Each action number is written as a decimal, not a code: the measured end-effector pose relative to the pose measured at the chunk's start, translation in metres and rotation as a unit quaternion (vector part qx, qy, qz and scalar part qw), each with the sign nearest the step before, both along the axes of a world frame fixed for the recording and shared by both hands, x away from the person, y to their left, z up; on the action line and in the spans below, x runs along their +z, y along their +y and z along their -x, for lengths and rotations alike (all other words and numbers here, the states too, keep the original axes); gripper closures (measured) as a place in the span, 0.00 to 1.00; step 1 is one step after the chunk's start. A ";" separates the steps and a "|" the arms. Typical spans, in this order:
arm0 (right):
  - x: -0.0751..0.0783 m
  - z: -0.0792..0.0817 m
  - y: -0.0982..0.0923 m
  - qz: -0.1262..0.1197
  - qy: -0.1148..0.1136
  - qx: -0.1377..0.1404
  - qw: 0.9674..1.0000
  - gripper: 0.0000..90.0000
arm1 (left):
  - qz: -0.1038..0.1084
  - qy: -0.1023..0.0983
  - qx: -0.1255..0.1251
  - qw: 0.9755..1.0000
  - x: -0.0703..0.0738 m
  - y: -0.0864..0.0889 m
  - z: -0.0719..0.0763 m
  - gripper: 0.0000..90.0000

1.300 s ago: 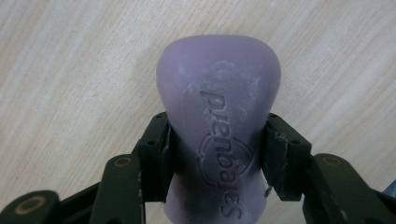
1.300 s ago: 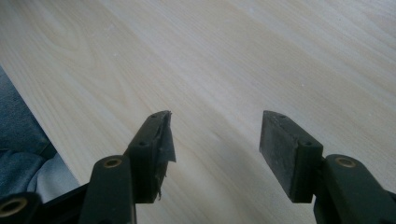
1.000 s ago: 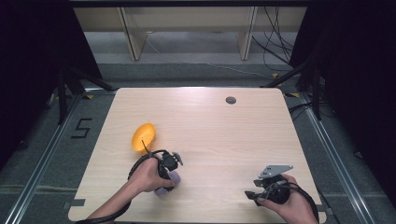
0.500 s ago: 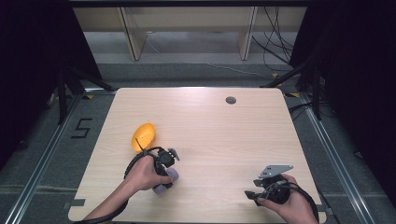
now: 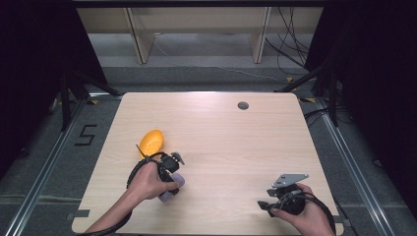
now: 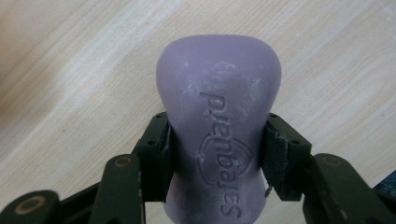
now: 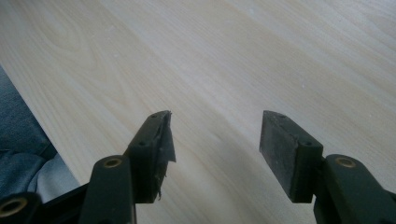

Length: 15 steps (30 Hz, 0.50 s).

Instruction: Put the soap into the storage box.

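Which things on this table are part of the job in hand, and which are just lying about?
In use:
- purple embossed plastic bottle, clamped by the left gripper
- light wooden table under it

Lying about:
- orange oval object
- right gripper, jaws open and empty
- small dark round table fitting

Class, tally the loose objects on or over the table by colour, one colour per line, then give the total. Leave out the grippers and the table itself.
Purple: 1, the purple object, clamped between the jaws of the left gripper.
Orange-yellow: 1, the orange-yellow object, lying on the table just beyond that gripper.
Total: 2
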State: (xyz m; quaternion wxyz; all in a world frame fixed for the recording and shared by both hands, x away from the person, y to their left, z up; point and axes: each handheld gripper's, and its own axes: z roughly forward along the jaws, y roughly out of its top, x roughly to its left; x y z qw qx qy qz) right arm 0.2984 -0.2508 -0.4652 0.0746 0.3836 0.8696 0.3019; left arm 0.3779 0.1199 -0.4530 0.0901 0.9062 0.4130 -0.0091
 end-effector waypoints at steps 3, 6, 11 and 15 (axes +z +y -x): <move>0.000 0.000 0.000 0.000 0.000 0.000 1.000 0.49 | -0.001 -0.006 0.006 1.000 0.002 0.002 -0.001 0.54; 0.000 0.000 0.000 0.000 -0.001 0.001 1.000 0.49 | -0.002 0.000 0.014 1.000 0.003 0.004 -0.001 0.54; 0.000 0.000 0.000 0.000 -0.002 0.001 1.000 0.49 | -0.001 0.001 0.032 0.999 0.006 0.007 -0.003 0.54; 0.001 0.000 0.000 -0.004 0.005 -0.002 1.000 0.49 | -0.002 -0.006 0.034 0.999 0.008 0.009 -0.004 0.54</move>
